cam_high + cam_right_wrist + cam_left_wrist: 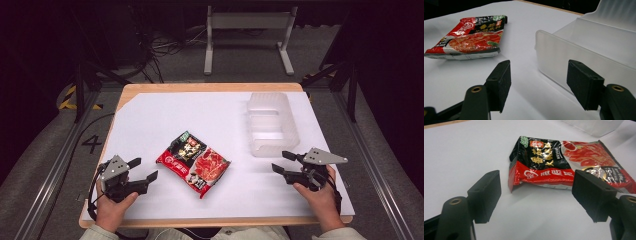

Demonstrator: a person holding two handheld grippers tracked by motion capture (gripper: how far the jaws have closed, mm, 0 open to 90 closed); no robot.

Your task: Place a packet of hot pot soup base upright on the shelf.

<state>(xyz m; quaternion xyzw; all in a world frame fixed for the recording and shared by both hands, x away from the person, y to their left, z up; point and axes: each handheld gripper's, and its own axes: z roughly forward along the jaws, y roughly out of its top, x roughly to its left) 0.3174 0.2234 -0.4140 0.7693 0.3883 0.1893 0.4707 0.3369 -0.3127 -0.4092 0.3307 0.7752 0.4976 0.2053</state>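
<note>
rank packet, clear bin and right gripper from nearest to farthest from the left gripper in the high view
From the left gripper:
1. packet, just to its right, mid-table.
2. right gripper, across at the near right edge.
3. clear bin, far right, behind the right gripper.

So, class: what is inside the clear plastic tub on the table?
The tub looks empty; its bare floor shows through the open top. The red packet lies outside it on the white sheet. Its frosted near wall blurs the lowest corner.

A large "4" is marked on the grey floor left of the tabletop. The red and black packet carries gold and white Chinese characters and the digits "3.5"; its smaller print is illegible.
</note>
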